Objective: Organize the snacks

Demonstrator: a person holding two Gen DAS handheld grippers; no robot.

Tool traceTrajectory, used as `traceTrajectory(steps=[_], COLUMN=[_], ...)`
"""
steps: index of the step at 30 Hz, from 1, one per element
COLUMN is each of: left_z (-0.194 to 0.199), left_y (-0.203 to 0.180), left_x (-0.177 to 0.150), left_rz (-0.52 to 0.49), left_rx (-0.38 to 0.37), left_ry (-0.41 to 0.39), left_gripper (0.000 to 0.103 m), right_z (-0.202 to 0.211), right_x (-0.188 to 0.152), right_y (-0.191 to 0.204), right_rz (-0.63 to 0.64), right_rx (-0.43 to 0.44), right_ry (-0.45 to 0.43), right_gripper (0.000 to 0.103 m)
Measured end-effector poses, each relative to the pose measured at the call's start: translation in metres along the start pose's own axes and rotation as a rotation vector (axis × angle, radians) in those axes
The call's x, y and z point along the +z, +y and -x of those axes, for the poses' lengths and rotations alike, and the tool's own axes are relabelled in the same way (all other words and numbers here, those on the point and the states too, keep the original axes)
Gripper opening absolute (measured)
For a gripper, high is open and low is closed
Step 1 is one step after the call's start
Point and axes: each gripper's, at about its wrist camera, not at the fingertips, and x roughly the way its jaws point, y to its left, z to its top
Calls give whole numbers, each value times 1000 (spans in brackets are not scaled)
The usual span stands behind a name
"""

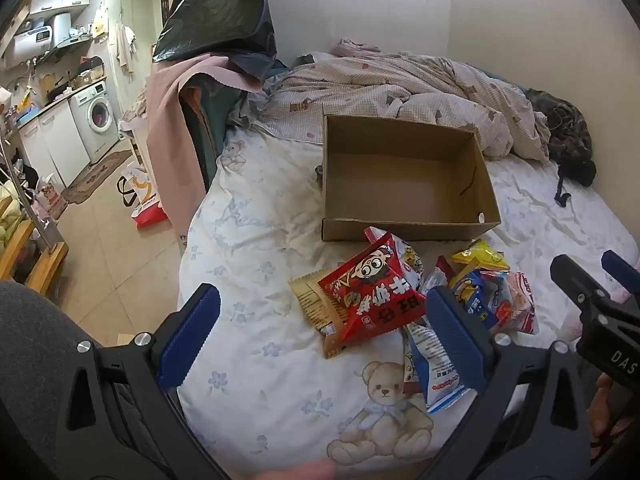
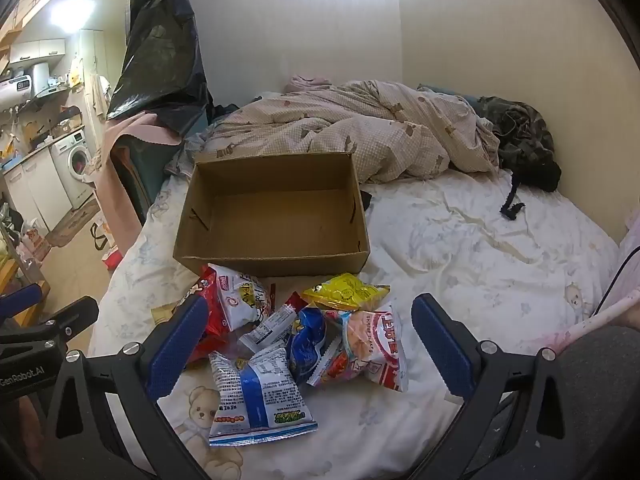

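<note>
An empty open cardboard box (image 1: 408, 184) sits on the bed; it also shows in the right wrist view (image 2: 276, 220). A pile of several snack packets lies just in front of it: a red packet (image 1: 376, 292), a tan packet (image 1: 316, 304), a yellow packet (image 2: 344, 292), a white-and-red shrimp packet (image 2: 372, 348) and a blue-and-white packet (image 2: 260, 396). My left gripper (image 1: 324, 332) is open and empty, hovering above the red packet. My right gripper (image 2: 308, 344) is open and empty above the pile. The right gripper also shows in the left wrist view (image 1: 592, 280).
A rumpled quilt (image 1: 400, 88) and dark clothing (image 1: 568, 136) lie behind the box. The white bear-print sheet (image 2: 480, 256) spreads to the right. The bed's left edge drops to a tiled floor with bags (image 1: 140, 196). A black plastic bag (image 1: 220, 12) hangs at the far left.
</note>
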Motion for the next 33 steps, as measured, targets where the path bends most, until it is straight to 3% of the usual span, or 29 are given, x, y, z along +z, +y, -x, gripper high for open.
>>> traceTrajectory(steps=[33], left_z=[3], left_y=[3], left_x=[2], left_rz=[-5], left_rx=[5], left_ry=[-21], left_gripper=[101], right_z=[-3], right_x=[-2], right_y=[-2], right_rz=[-5], right_rx=[3], right_ry=[2], right_gripper=[103])
